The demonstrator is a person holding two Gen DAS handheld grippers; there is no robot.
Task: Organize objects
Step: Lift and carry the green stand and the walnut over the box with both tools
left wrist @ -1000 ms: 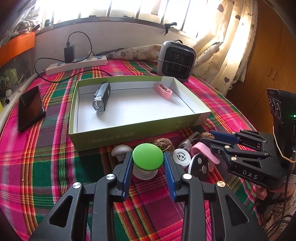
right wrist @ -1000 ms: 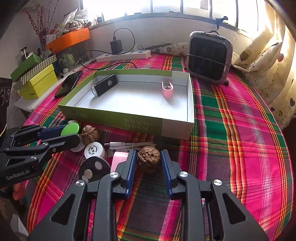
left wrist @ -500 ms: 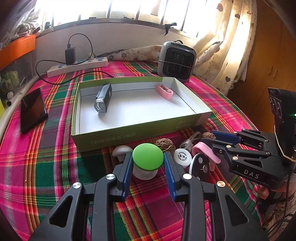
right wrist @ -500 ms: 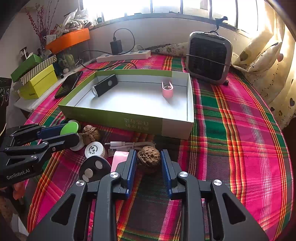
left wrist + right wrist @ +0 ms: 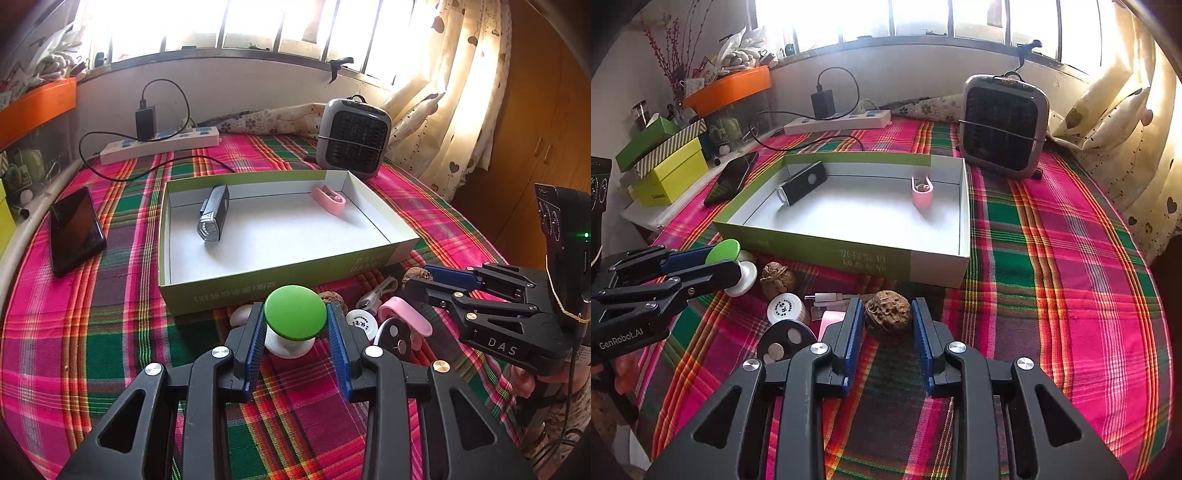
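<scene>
While both tools rest low over the plaid tablecloth [image 5: 1052,258], the left gripper [image 5: 295,325] pinches the green-capped white plastic mushroom [image 5: 294,317], blue pads [image 5: 255,339] against its cap, just before the shallow green-and-white cardboard box [image 5: 236,291]. Inside that box lie a black bicycle lamp [image 5: 213,218] at left and a pink clip [image 5: 328,197] at right. Further right, the right gripper [image 5: 888,325] clamps a wrinkled brown walnut [image 5: 888,312] near the box's front wall.

A second walnut [image 5: 330,297] sits mostly hidden behind the green mushroom cap [image 5: 295,312] (box lettering [image 5: 863,258] — unreadable).
</scene>
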